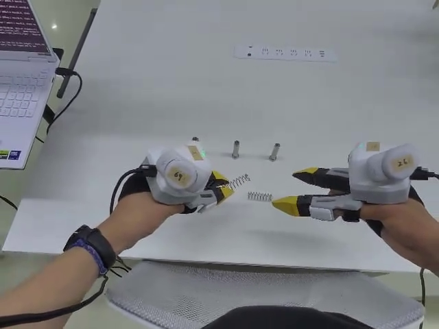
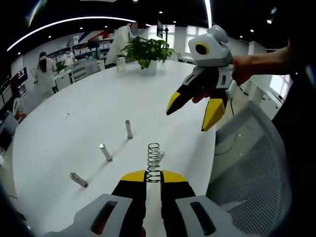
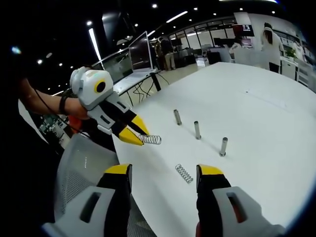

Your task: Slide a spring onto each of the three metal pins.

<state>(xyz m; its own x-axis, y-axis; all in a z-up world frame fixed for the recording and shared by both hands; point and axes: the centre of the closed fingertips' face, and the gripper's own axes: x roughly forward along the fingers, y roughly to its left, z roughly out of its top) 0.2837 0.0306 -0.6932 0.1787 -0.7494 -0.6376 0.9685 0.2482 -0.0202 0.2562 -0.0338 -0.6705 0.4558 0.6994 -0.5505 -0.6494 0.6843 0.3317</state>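
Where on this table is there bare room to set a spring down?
The widest bare stretch lies between the power strip and the row of pins. Also bare: the table left of the pins, toward the laptop. It is crowded between the left gripper and right gripper, around the loose spring.

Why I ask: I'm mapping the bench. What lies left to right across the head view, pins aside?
laptop → left gripper → held spring → loose spring → right gripper
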